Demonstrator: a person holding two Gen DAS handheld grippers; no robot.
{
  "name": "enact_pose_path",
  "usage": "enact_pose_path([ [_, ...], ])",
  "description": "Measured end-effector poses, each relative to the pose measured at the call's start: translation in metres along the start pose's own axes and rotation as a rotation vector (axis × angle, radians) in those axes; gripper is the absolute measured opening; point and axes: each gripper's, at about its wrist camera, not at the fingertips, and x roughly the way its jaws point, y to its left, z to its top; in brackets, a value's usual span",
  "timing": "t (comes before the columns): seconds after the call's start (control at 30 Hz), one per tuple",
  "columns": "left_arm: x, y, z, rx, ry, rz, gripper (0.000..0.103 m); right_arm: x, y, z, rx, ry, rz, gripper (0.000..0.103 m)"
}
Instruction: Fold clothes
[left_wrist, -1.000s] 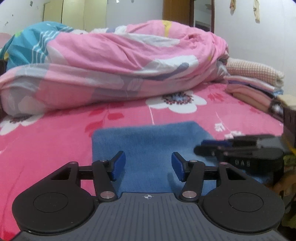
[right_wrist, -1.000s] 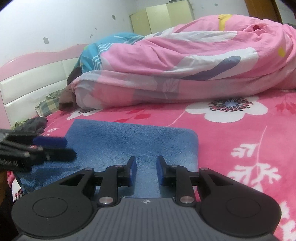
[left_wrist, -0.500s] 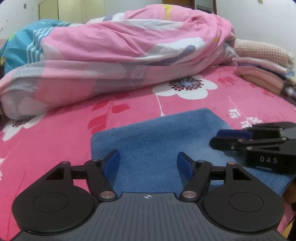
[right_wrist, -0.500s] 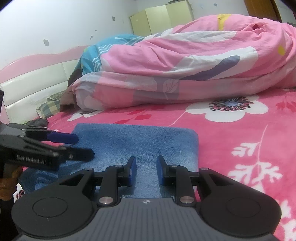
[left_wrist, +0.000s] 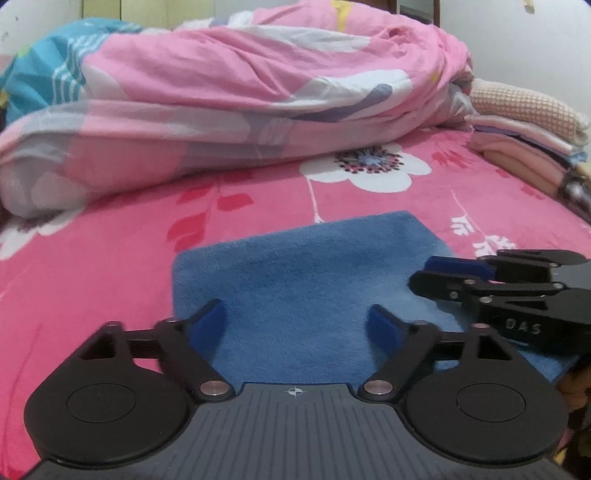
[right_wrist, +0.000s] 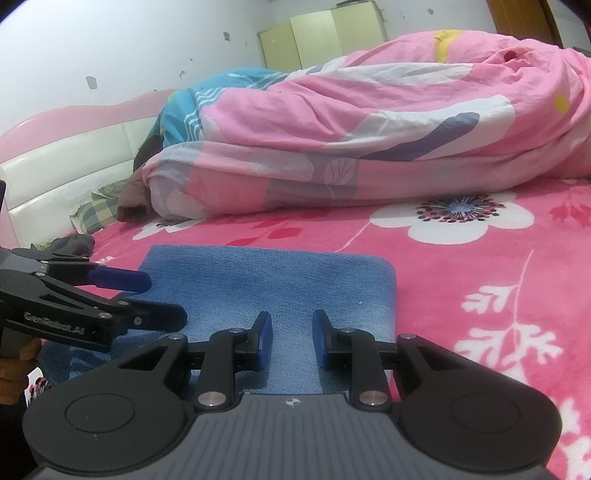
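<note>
On the pink floral bedsheet (left_wrist: 110, 258), right in front of me, lies the folded blue cloth (left_wrist: 306, 273), a soft, napped rectangle with rounded corners, lying flat. My left gripper (left_wrist: 295, 325) hovers over its near edge; the jaws have just been opening and now stand wide, blue pads splayed apart, with only the cloth's surface showing between them and nothing pinched. My right gripper (right_wrist: 291, 339) sits over the cloth's near right portion, its jaws narrowed to a slim gap, flat blue pads facing each other; I see denim-like weave in that gap, but I cannot tell whether the pads actually nip any fabric. From the left view the right gripper's black linkage lies over the cloth's right edge. Beyond the cloth, a puffy pink quilt (right_wrist: 369, 122) with white and grey-blue patches is heaped in long rumpled rolls. Right of the quilt, a stack of folded linens (left_wrist: 524, 133) is topped by a waffle-textured piece.
</note>
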Motion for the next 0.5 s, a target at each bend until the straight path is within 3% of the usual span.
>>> enact_pose_path([
  [0.13,0.003,-0.005,0.002,0.000,0.026,0.015,0.103,-0.001,0.000,0.000,-0.001,-0.001,0.000,0.026],
  [0.27,0.002,-0.003,0.003,-0.025,0.042,0.033,0.103,-0.001,-0.001,-0.001,0.000,-0.005,0.001,0.026],
  [0.5,-0.001,-0.011,0.006,-0.050,0.092,0.181,0.103,-0.002,-0.003,-0.001,0.013,-0.009,0.011,0.027],
])
